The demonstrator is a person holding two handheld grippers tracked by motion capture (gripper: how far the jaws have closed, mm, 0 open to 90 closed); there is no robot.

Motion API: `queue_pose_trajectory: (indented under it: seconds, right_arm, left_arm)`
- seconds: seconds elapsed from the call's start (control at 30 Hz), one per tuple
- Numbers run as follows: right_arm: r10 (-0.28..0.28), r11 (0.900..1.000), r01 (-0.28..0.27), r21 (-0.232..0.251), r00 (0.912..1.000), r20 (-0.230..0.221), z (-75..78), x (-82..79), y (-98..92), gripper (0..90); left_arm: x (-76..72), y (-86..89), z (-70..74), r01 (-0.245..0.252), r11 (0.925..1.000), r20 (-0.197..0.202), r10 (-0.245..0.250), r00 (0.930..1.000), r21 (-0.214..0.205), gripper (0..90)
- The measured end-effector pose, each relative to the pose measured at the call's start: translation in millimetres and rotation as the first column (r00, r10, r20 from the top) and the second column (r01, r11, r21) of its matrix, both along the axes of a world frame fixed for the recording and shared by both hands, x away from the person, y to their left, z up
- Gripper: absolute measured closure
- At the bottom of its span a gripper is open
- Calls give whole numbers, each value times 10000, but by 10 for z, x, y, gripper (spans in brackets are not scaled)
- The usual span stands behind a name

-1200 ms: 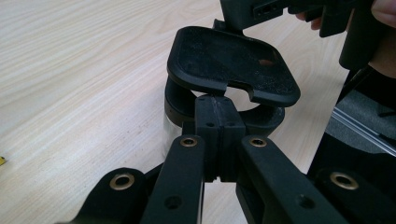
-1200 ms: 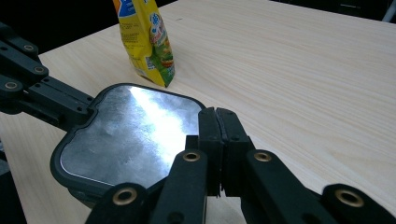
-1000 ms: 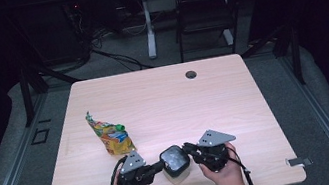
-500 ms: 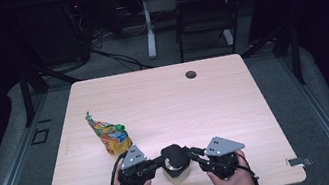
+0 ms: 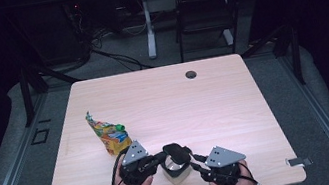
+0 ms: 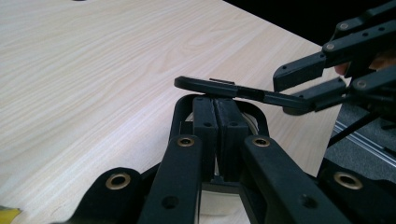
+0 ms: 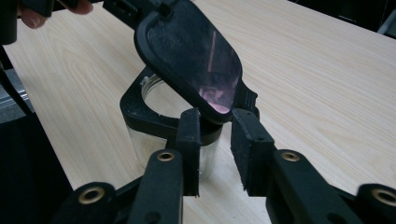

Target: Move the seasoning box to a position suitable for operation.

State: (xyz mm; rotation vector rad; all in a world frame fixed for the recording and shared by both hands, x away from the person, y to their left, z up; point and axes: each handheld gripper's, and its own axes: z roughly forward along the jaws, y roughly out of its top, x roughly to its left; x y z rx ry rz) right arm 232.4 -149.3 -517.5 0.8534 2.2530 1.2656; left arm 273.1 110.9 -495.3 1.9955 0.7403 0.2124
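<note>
**At the near table edge: small jar, lid up, between two grippers**

Near the front edge of the wooden table [image 5: 235,106] stands a small clear jar [image 5: 174,173] w/ a black rim, right between the person's two hands. Its black hinged lid [image 7: 191,56] is tipped up and open; the shiny underside faces the right gripper's camera. Inside the jar: can't tell if there's anything, though the glass looks see-through in the right gripper view.

Left gripper [image 5: 159,158] comes in from the left; its pads are pressed together on the jar's black rim (seen in the left gripper view, jaws nearly touching, rim pinched between). Right gripper [image 5: 195,161] comes from the right; its jaws have just been opening, and now the fingers [image 7: 189,135] stand spread either side of the lid's lower edge, not pressing it.

Further left and back on the table lies a crumpled snack bag [image 5: 109,134], yellow/green/orange print. There's writing on it, but too small to read. No label readable on the jar either.

A dark round grommet [image 5: 191,74] sits near the table's far edge, well apart from everything.
</note>
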Motion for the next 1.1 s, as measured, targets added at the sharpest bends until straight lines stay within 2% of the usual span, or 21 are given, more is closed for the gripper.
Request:
queue_pose_trajectory:
  seconds: [0.3, 0.5, 0.63, 1.1]
  right_arm:
    - [-28, 10000, 28, -35, 10000, 6, -27, 27, 42, 696]
    - [-50, 10000, 48, 57, 9997, 219, -20, 17, 83, 699]
    - [-74, 10000, 74, -8, 9993, 373, -12, 0, 103, 699]
    - [-119, 9999, 115, 92, 9989, 459, 0, -10, 104, 708]
  left_arm:
    - [18, -25, 20, 25, 10000, 17, -24, 10000, -54, 881]
    - [8, -17, 15, 57, 10000, 75, -57, 10000, -60, 878]
    - [-8, -4, -11, 56, 10000, 74, -57, 10000, 57, 876]
    - [-15, 125, -163, -251, 9996, -203, 254, 9995, 150, 868]
